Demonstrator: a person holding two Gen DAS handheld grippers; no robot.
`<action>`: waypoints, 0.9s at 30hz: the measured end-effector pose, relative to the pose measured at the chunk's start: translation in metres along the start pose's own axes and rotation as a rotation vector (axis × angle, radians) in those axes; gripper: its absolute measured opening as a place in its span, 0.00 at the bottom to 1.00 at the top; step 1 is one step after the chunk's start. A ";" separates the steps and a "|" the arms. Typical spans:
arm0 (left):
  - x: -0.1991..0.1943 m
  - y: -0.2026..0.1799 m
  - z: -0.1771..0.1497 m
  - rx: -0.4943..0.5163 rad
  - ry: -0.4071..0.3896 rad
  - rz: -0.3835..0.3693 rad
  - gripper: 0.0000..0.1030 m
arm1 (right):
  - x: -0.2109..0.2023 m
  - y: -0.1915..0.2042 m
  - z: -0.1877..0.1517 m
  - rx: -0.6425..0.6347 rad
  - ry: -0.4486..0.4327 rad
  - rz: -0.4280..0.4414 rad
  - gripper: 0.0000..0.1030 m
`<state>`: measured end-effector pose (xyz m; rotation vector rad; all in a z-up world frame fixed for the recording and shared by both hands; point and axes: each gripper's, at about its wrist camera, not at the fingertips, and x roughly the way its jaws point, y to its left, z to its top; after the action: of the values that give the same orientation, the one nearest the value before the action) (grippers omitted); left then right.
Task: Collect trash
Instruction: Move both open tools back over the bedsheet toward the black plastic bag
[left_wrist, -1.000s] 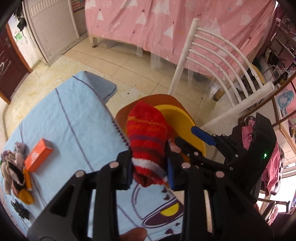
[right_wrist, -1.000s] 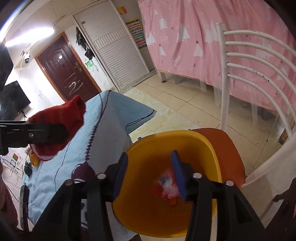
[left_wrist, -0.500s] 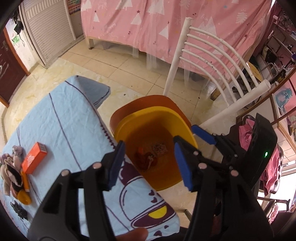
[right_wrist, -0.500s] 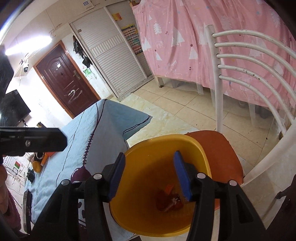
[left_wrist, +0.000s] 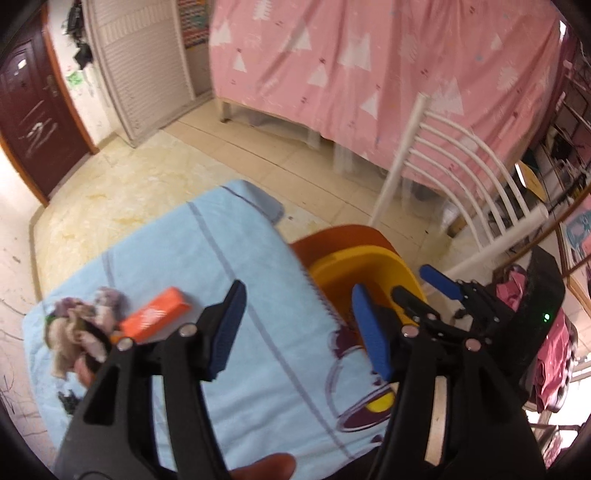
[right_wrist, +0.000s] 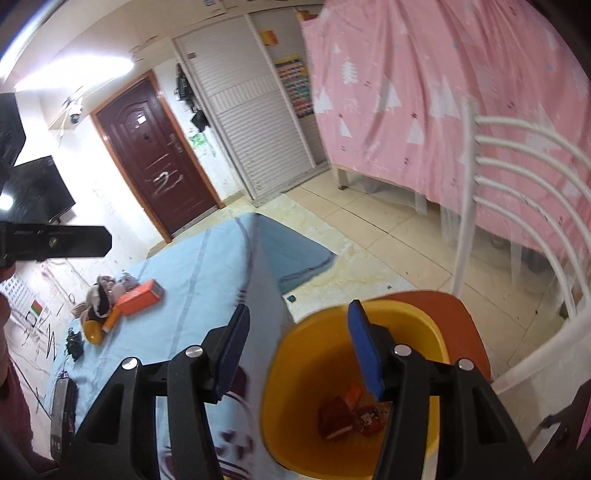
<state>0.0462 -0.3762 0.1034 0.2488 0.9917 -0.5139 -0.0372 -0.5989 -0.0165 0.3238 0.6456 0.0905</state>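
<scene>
Basin (right_wrist: 436, 332) on chair (right_wrist: 469, 317), beside table (right_wrist: 199, 280).

A dark red door (right_wrist: 155, 158) and white shuttered wardrobe (right_wrist: 255, 122) face pale floor tiles (left_wrist: 258, 166).

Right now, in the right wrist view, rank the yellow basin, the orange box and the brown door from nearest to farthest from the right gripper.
1. Yellow basin: directly below the right gripper, on the chair seat.
2. Orange box: left, on the blue cloth.
3. Brown door: far back left, in the wall.
</scene>
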 end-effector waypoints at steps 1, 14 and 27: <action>-0.006 0.008 0.001 -0.009 -0.010 0.012 0.56 | 0.000 0.009 0.003 -0.019 -0.001 0.008 0.50; -0.067 0.131 -0.023 -0.154 -0.095 0.185 0.62 | 0.030 0.118 0.020 -0.192 0.042 0.136 0.61; -0.087 0.240 -0.091 -0.310 -0.078 0.223 0.62 | 0.068 0.208 0.016 -0.319 0.114 0.187 0.66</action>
<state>0.0658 -0.1069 0.1210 0.0595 0.9392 -0.1621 0.0304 -0.3936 0.0239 0.0706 0.7004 0.3889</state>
